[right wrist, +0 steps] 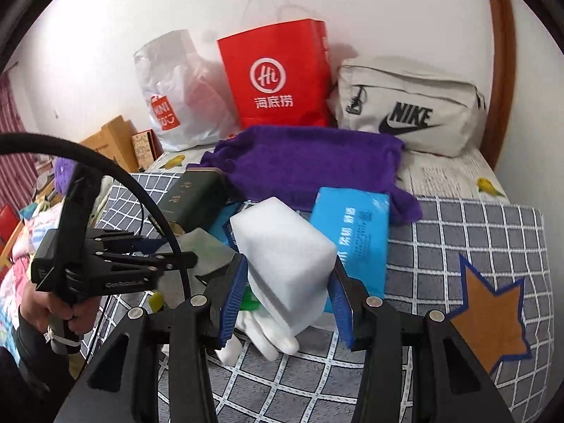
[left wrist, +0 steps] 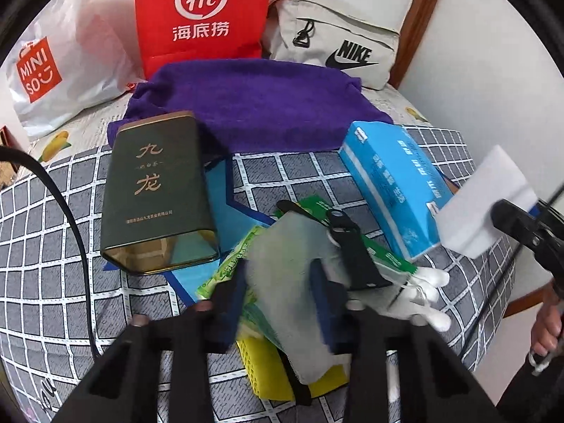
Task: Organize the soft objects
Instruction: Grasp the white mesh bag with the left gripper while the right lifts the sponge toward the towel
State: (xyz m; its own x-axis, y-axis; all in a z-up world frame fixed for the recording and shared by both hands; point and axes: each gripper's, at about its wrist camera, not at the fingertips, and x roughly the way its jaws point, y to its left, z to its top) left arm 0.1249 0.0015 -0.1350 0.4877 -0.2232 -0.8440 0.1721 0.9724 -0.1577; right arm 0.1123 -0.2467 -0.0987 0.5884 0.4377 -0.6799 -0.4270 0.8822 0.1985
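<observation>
Upright, white sponge block (right wrist: 282,257), right claw (right wrist: 287,303)

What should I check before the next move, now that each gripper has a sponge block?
1. Right gripper clamped on white foam block: ok.
2. Left gripper pads against the grey-white sponge: ok, though blurred.
3. Left sponge lifted free of the green packet and yellow sponge: cannot tell.
4. Red bag standing upright: ok.
5. Whether the red bag's mouth is open: cannot tell.
</observation>
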